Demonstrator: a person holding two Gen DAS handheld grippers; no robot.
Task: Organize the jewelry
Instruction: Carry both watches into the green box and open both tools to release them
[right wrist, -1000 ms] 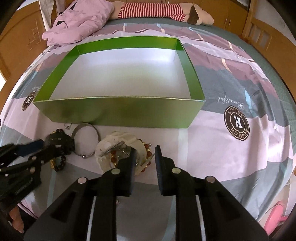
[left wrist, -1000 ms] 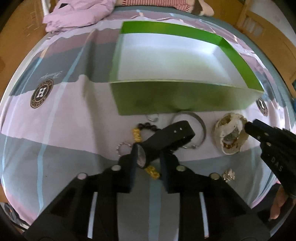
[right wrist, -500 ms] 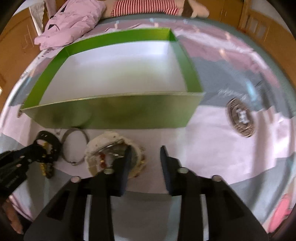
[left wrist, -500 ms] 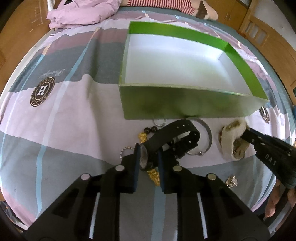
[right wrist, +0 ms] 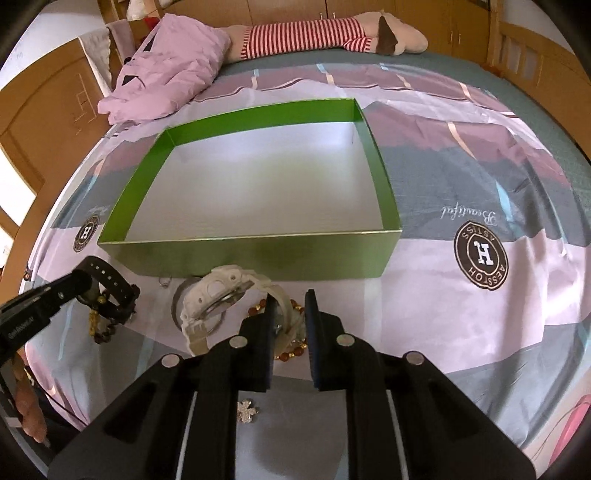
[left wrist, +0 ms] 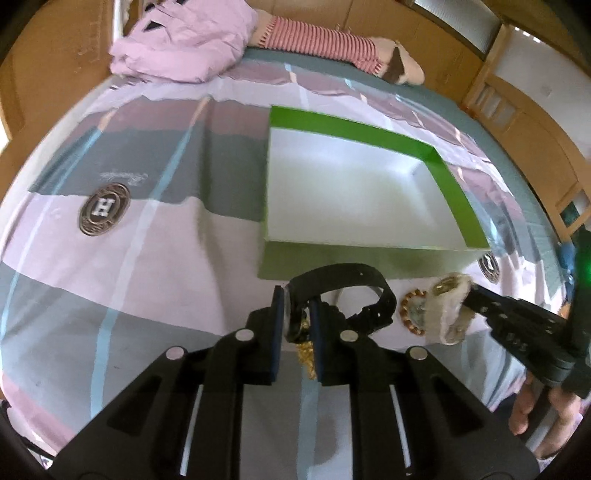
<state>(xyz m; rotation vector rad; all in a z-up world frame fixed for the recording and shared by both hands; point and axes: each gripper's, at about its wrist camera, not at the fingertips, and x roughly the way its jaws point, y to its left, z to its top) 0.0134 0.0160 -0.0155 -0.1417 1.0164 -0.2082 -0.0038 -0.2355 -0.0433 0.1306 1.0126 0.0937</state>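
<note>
A bed covered by a pink and grey sheet (right wrist: 480,314) fills both views. The sheet bears round brown badges with a white "H" (right wrist: 482,256) and the ring text "AESSTOH"; script beside one reads "Beautiful" (right wrist: 467,214). An open green box (right wrist: 258,254) with a white floor sits mid-bed, at twelve o'clock from both claws. The left claw (left wrist: 297,325) is closed on a black watch (left wrist: 354,295), lifted just before the box's near wall. The right claw (right wrist: 290,325) grips the strap of a cream watch (right wrist: 218,302), raised over beaded bracelets (right wrist: 291,349). A small flower charm (right wrist: 246,410) lies at six o'clock. A pink garment (right wrist: 166,77) and striped plush (right wrist: 306,35) lie beyond.
</note>
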